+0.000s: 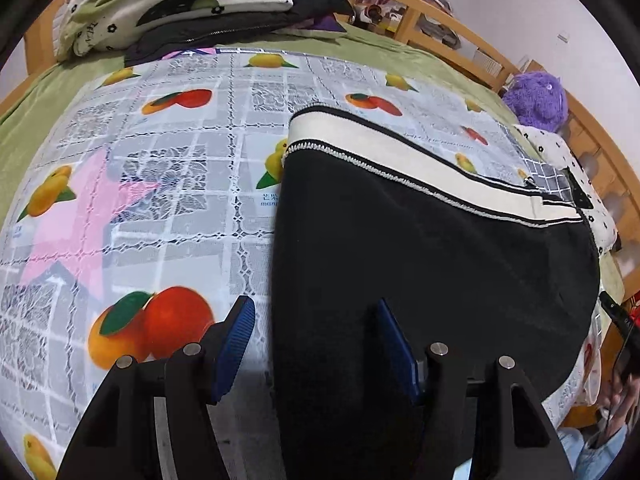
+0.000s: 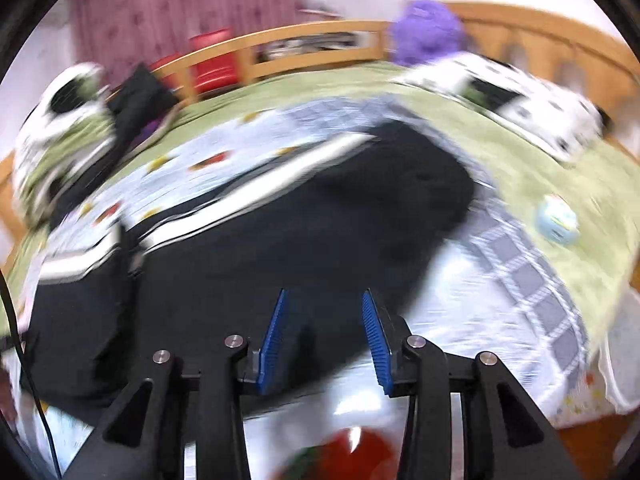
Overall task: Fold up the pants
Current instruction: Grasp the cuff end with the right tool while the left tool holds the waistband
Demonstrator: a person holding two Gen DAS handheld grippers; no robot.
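Black pants (image 1: 400, 260) with a white side stripe (image 1: 400, 152) lie flat on a fruit-print plastic cloth (image 1: 160, 160) spread over a bed. My left gripper (image 1: 316, 320) is open and straddles the pants' left edge: its left pad (image 1: 236, 344) is over the cloth and its right pad (image 1: 396, 344) over the black fabric, with neither pad pressing. The right wrist view is blurred. There my right gripper (image 2: 326, 312) is open just above the near part of the pants (image 2: 320, 220), with nothing pinched between its blue pads (image 2: 276, 336).
Folded bedding and dark clothes (image 1: 180, 4) are stacked at the far end of the green bedsheet (image 1: 36, 120). A purple plush toy (image 2: 428, 28) and a dotted pillow (image 2: 540, 108) lie by the wooden bed rail (image 1: 460, 28). A small pale blue object (image 2: 558, 220) rests on the sheet.
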